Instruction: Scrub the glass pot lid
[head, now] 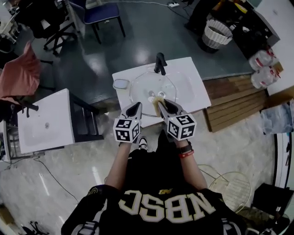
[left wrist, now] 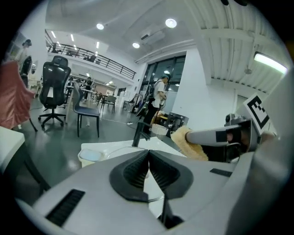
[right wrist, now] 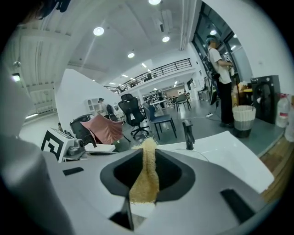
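A round glass pot lid (head: 148,83) lies in the basin of a white sink (head: 190,87), in front of the black faucet (head: 160,63). My left gripper (head: 137,106) is at the lid's near left edge. In the left gripper view its jaws (left wrist: 148,153) are closed, and the lid's thin rim (left wrist: 156,199) shows in the gap behind the tips. My right gripper (head: 161,102) is shut on a yellow sponge (head: 160,95) just above the lid's near side. The sponge (right wrist: 146,179) stands up between the right jaws (right wrist: 148,147) and also shows as the sponge (left wrist: 188,142) in the left gripper view.
A small pale dish (head: 121,84) sits on the sink's left rim. A second white sink unit (head: 43,121) stands to the left and a wooden pallet (head: 234,101) to the right. A white basket (head: 217,33), office chairs (head: 98,13) and a wire rack (head: 232,188) are around.
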The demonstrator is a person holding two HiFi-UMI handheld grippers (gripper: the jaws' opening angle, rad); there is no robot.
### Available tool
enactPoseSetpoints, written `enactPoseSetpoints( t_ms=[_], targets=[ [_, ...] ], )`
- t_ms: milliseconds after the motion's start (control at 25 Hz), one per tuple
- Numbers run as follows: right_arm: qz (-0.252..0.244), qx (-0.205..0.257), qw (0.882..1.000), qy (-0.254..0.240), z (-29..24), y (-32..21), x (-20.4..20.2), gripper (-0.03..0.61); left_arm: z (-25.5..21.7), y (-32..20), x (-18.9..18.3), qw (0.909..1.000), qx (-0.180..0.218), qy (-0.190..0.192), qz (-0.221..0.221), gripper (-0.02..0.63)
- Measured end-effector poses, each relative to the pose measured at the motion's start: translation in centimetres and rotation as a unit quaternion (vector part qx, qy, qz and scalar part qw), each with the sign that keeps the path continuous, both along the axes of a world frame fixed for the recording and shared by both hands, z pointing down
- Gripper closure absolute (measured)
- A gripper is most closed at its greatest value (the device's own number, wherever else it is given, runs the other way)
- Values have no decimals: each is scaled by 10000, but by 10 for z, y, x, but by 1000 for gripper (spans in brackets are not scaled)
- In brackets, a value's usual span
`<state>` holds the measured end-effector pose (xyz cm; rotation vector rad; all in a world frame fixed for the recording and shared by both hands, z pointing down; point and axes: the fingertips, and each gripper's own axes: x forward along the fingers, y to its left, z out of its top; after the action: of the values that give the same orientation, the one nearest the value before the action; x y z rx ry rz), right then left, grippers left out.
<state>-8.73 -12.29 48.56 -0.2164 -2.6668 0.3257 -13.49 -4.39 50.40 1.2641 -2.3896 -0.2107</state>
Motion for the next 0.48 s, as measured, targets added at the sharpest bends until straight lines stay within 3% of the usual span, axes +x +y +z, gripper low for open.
enactPoseSetpoints(
  t_ms=[200,480],
  targets=[
    [-779,517,9956,101,35,11,-41,503,51,14,-33,9961,-39,553,-692,600],
    [-1449,294,9869,640,88,9,-92,502,100,19,-48,9850,-548,1048,-1259,600]
  ],
)
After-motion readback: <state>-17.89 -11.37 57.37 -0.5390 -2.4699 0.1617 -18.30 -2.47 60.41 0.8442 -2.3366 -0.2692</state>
